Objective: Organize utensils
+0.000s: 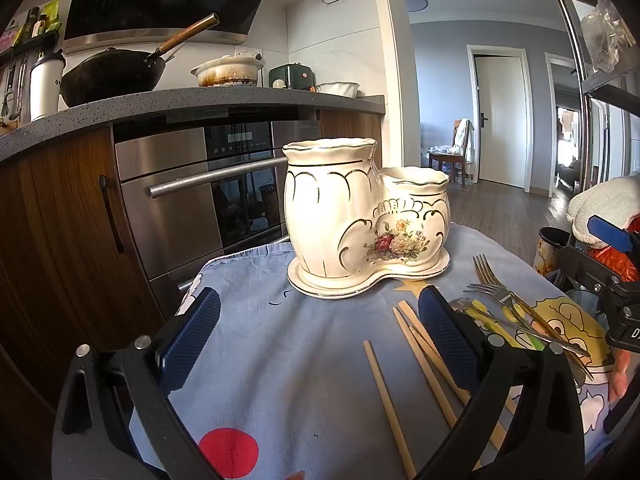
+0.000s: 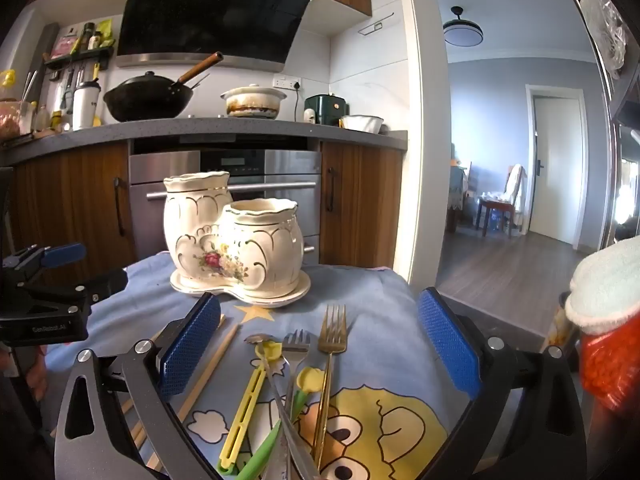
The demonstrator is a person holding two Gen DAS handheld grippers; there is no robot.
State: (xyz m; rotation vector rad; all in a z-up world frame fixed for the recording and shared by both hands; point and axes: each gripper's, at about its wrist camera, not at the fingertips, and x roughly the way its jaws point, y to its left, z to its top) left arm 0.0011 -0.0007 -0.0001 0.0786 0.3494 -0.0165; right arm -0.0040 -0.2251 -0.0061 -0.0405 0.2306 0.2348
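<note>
At the centre of the left wrist view, a cream ceramic holder with 2 joined cups, gold trim and a flower print stands upright on a blue cartoon-print cloth that covers the counter; the taller cup is on the left of that frame, the shorter on the right. The left tool hangs low over the cloth with its blue pads wide apart and nothing between them. Pale wooden chopsticks lie loose on the cloth at lower centre, some passing under the right-hand pad. At the right of that frame, forks and a spoon lie in a crossed pile, and the right tool's black body shows at the far right edge. In the right wrist view, the right tool is likewise spread wide and grips nothing, with the pile directly between its pads at lower centre: a gold fork, a silver fork, a silver spoon, and 2 yellow-headed plastic pieces, 1 with a green handle, all overlapping. The holder sits in the middle of that frame, beyond the pile. Behind it, in the upper half of the frame, a stainless oven is built in beneath a grey worktop bearing a black wok.
</note>
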